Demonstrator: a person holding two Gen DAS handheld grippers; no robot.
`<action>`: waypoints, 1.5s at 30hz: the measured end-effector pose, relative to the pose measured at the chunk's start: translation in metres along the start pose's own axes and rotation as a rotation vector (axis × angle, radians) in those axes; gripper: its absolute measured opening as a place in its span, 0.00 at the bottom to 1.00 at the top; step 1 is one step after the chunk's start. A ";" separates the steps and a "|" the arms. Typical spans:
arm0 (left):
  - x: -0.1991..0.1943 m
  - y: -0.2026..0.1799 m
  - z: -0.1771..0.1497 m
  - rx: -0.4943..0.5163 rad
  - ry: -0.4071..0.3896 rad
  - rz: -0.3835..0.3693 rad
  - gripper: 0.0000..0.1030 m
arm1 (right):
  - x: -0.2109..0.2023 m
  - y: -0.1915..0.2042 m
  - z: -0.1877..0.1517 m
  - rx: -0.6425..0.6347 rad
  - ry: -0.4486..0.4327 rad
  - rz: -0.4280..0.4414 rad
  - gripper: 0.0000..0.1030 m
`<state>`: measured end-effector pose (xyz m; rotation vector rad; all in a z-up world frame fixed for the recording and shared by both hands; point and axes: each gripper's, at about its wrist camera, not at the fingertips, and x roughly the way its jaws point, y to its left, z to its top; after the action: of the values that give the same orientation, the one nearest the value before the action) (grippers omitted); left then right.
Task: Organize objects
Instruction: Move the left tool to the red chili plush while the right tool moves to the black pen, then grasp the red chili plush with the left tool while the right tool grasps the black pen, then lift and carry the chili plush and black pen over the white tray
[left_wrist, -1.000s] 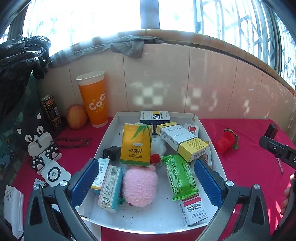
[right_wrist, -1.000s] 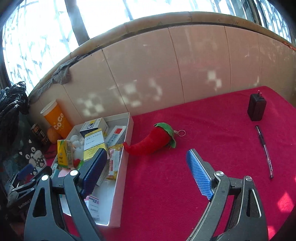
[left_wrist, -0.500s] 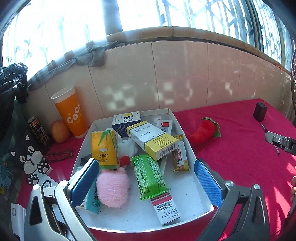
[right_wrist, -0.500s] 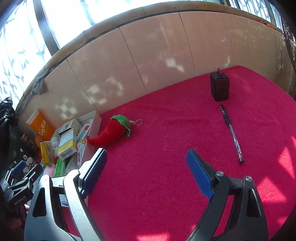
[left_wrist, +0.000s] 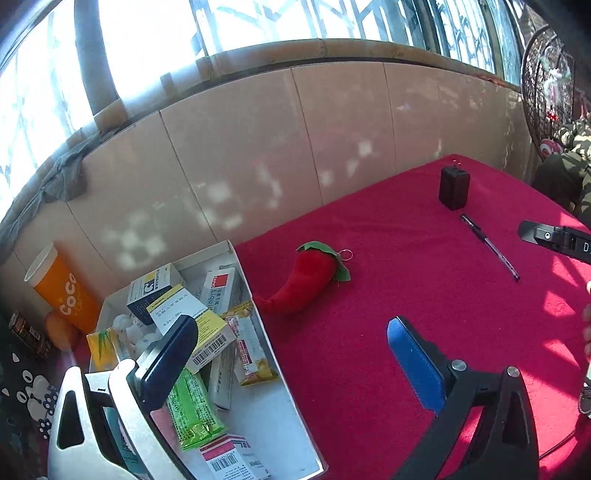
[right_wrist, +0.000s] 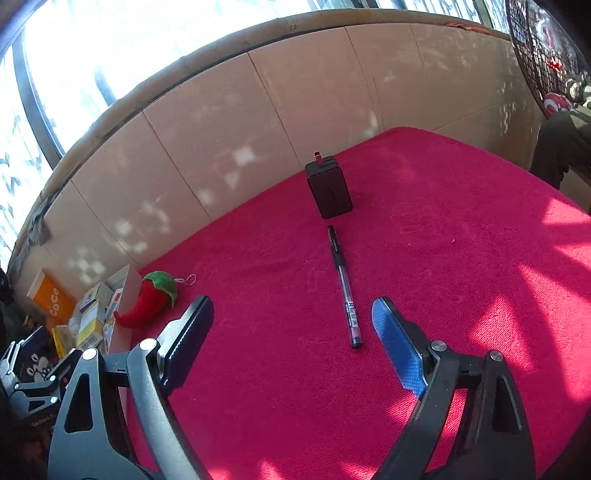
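At far left, an orange paper cup (left_wrist: 61, 286) stands against the tiled wall, beside a white tray (left_wrist: 284, 398) crowded with medicine boxes (left_wrist: 184, 314) and a green snack packet (left_wrist: 192, 410). The left gripper (left_wrist: 291, 347) hangs over the tray's right rim, its fingers spread wide with nothing between them. Just right of the tray, a red plush chili pepper (left_wrist: 303, 280) lies on the red tablecloth (left_wrist: 388, 288). Further right, a pen (right_wrist: 345, 291) lies on the cloth, with a black charger plug (right_wrist: 330, 190) standing upright just beyond it. The right gripper (right_wrist: 291, 328) hovers near the pen's near end, fingers spread apart and empty.
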<state>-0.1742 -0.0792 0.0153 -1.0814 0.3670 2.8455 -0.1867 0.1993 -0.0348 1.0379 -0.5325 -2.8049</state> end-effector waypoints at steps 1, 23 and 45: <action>0.008 0.000 0.006 -0.006 0.021 -0.042 1.00 | 0.001 -0.005 0.005 -0.009 -0.001 0.000 0.86; 0.158 -0.022 0.043 0.055 0.318 -0.097 0.96 | 0.110 -0.006 0.033 -0.241 0.211 -0.146 0.71; 0.109 -0.062 0.031 0.132 0.259 -0.183 0.33 | 0.089 -0.005 0.007 -0.260 0.196 -0.109 0.08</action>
<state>-0.2662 -0.0130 -0.0469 -1.3808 0.4406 2.4914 -0.2590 0.1870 -0.0855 1.2958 -0.0896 -2.7227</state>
